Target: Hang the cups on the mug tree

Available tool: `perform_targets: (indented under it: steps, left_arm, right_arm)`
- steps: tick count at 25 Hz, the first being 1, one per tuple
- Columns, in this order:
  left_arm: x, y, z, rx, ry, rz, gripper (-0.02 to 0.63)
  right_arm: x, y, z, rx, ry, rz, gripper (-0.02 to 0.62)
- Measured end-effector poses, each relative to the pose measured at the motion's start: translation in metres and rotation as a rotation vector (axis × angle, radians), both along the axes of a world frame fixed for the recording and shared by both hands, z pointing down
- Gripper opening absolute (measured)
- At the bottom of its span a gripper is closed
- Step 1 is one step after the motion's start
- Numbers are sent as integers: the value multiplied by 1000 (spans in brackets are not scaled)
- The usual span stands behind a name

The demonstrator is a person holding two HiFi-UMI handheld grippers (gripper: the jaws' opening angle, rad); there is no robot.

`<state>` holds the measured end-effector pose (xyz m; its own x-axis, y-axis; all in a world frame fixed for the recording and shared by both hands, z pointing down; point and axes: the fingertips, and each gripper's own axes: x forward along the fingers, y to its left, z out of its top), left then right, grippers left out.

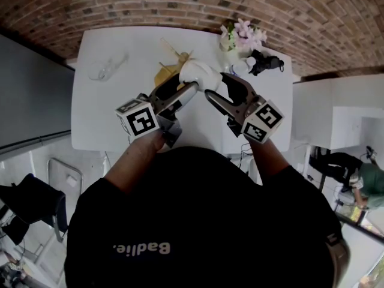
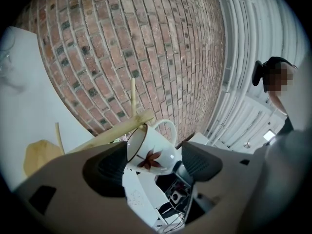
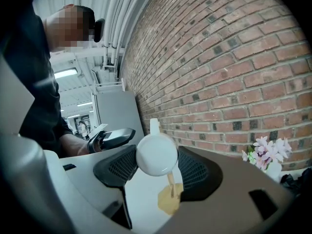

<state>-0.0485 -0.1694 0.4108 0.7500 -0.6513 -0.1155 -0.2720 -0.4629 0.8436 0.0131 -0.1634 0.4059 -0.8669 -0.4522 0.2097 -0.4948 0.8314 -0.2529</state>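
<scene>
A white cup point(image 1: 201, 75) with a red leaf print point(image 2: 152, 152) is held above the table, right beside the wooden mug tree point(image 1: 170, 69). My right gripper point(image 1: 217, 87) is shut on the cup's sides; in the right gripper view the cup's base point(image 3: 157, 155) faces the camera between the pads and its handle points up. My left gripper point(image 1: 183, 84) is open at the cup's other side. In the left gripper view the cup's rim lies by the left pad point(image 2: 105, 169) and just under a tree branch point(image 2: 117, 130).
The white table point(image 1: 102, 119) also carries a vase of pale flowers point(image 1: 241, 38), a black device with cables point(image 1: 266, 62) and a clear crumpled item point(image 1: 108, 68). A brick wall point(image 1: 180, 5) runs behind the table. A person point(image 3: 44, 72) stands at the left.
</scene>
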Motion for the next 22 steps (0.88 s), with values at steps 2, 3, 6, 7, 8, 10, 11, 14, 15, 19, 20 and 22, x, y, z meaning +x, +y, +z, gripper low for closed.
perform_targets:
  steps: [2,3,6,7,8,10,11,14,15,19,20,22]
  left_arm:
    - [-1,1,0,0,-2,-3,336]
    - [-2,1,0,-2,-6,-5,336]
    - [-4,2,1,-14,-27,-10,336]
    - [-4,2,1,-16,-28,-12,336]
    - [-4,2,2,-17,-27,-14,336]
    - [-4,2,4,-20,-28,-15,336]
    - [-4,3,4,-21,-30,-15,336]
    - [-5,3,4,-21,-28,-15,336]
    - [-5,4,3,-20,-25,-16,336]
    - [-6,4,3,-6,-2,-15,336]
    - [-7,5,2,-5,-3,-15,336]
    - [-8,5,2,-3,-8,-15,336]
  right_arm:
    - [0,0,-1,1,-4,3,288]
    - [0,0,-1,2,-6,5,288]
    - [1,-2,-2,5,-10,8,288]
    - [1,-2,-2,6,-12,7,288]
    - [1,-2,-2,6,-13,6,288]
    - [0,-2,-1,6,-13,6,288]
    - [0,-2,-1,6,-13,7,288]
    - [0,-1,-1,6,-15,11,288]
    - [0,-1,-1,7,-14,12,288]
    - [1,-2,-1,9,-12,20,288]
    - [1,-2,-1,10,-12,22,288]
    - [2,-2,-1,12,-11,24,290]
